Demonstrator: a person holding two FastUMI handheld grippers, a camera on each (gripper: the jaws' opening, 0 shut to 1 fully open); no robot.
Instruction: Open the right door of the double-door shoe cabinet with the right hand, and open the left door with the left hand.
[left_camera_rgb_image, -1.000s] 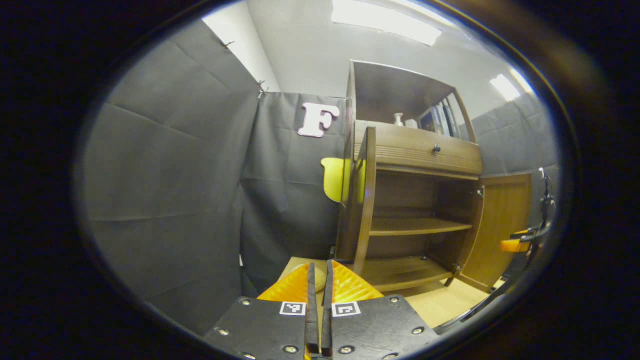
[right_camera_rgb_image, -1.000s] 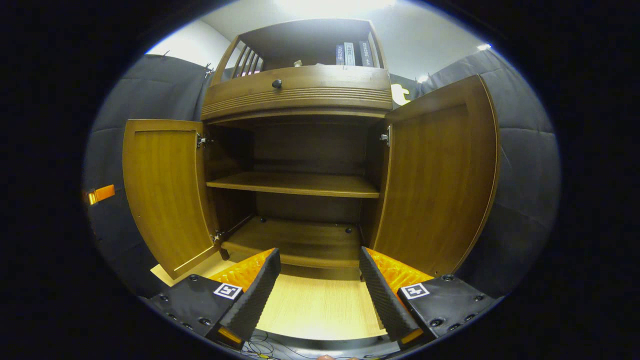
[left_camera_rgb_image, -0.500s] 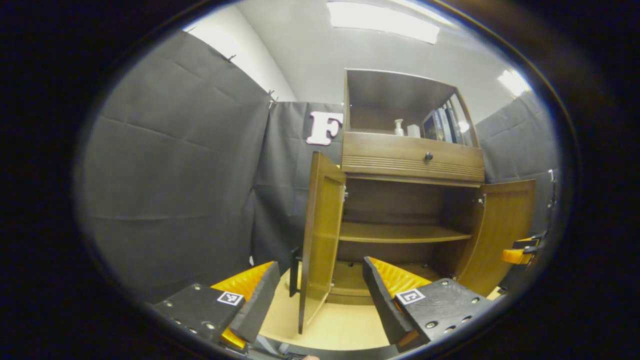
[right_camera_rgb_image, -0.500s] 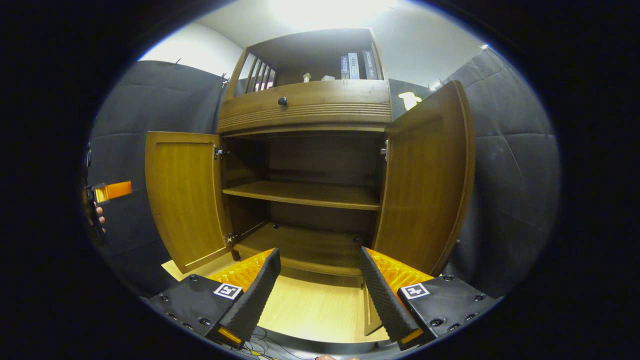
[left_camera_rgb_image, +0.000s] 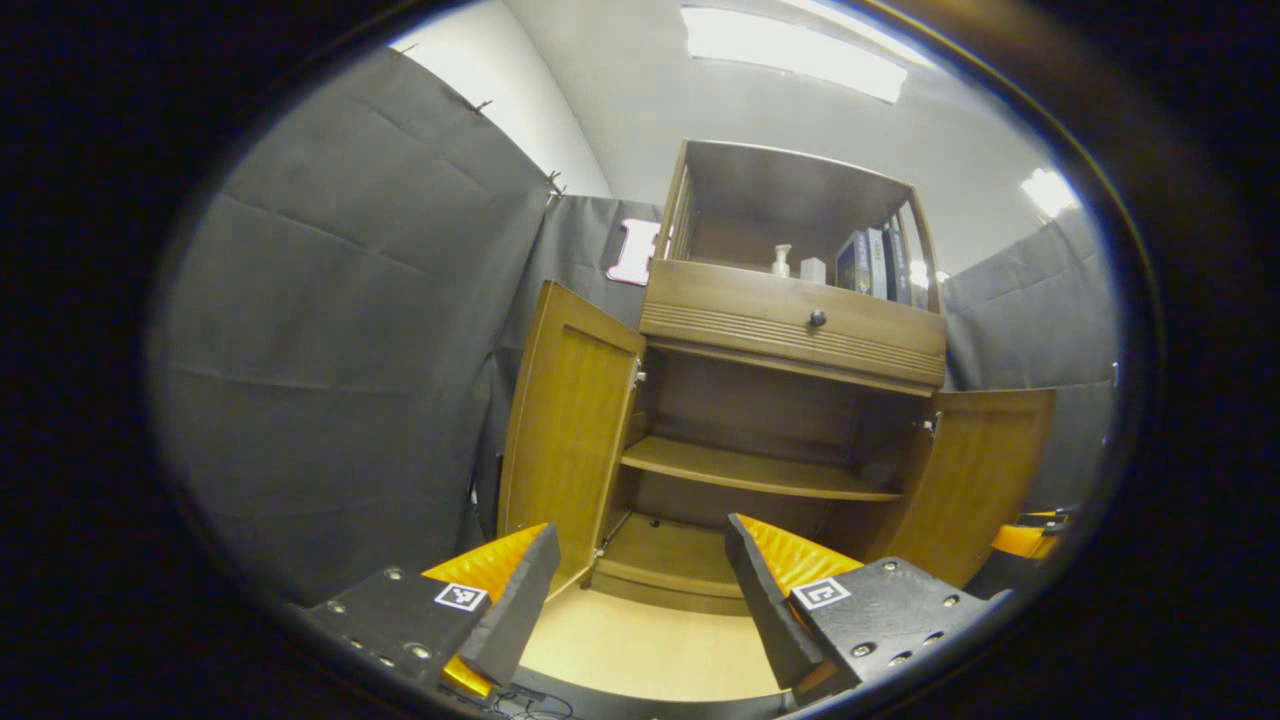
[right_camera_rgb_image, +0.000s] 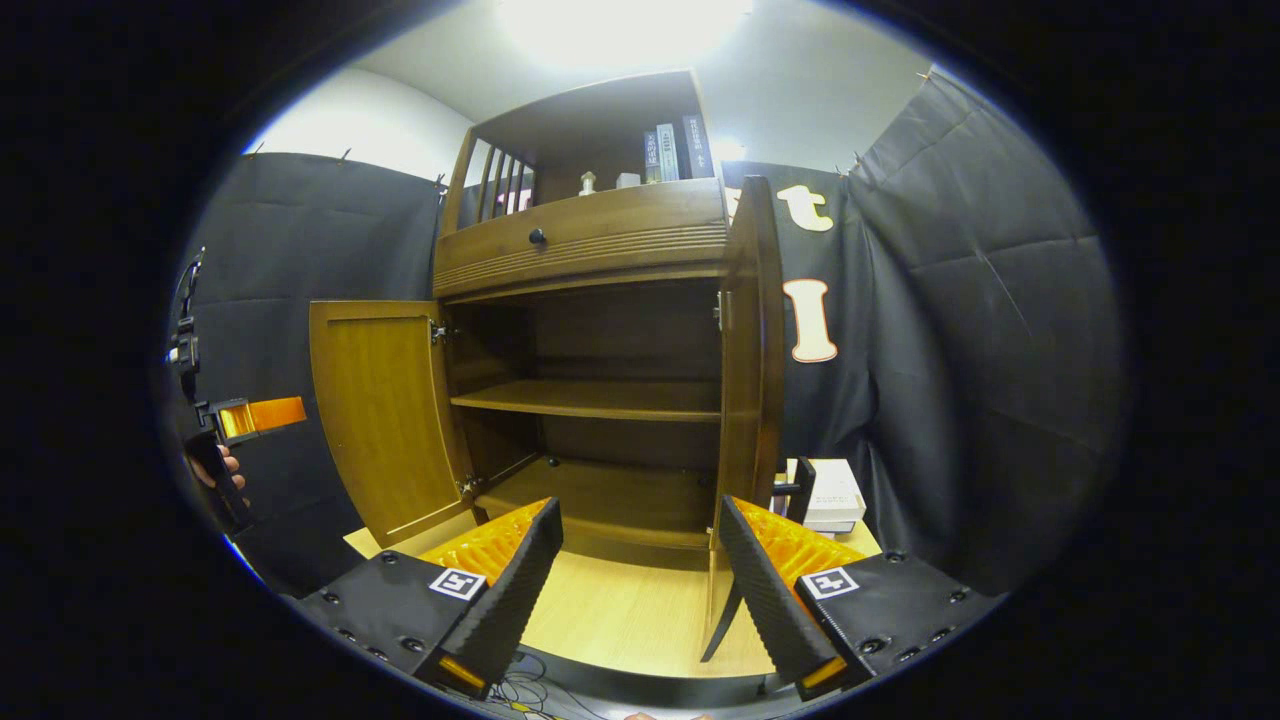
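The brown shoe cabinet (left_camera_rgb_image: 795, 330) (right_camera_rgb_image: 585, 250) stands with both doors swung wide. Its left door (left_camera_rgb_image: 565, 430) (right_camera_rgb_image: 385, 415) and right door (left_camera_rgb_image: 985, 475) (right_camera_rgb_image: 750, 390) hang outward, baring a bare shelf (left_camera_rgb_image: 750, 470) (right_camera_rgb_image: 590, 398). My left gripper (left_camera_rgb_image: 640, 590) is open in front of the cabinet, a short way back from the left door, with nothing between its fingers. My right gripper (right_camera_rgb_image: 640, 570) is open too, near the right door's lower edge and apart from it. The left gripper (right_camera_rgb_image: 245, 417) and a hand also appear at the left rim of the right gripper view.
A drawer with a dark knob (left_camera_rgb_image: 817, 318) sits above the doors, and books and a small bottle (left_camera_rgb_image: 779, 260) fill the top shelf. A white box (right_camera_rgb_image: 832, 495) lies on the light wooden floor (left_camera_rgb_image: 650, 650) behind the right door. Black cloth walls close in both sides.
My left gripper went from shut to open and swung round to face the cabinet front. The right gripper view shifted so the right door now shows edge-on.
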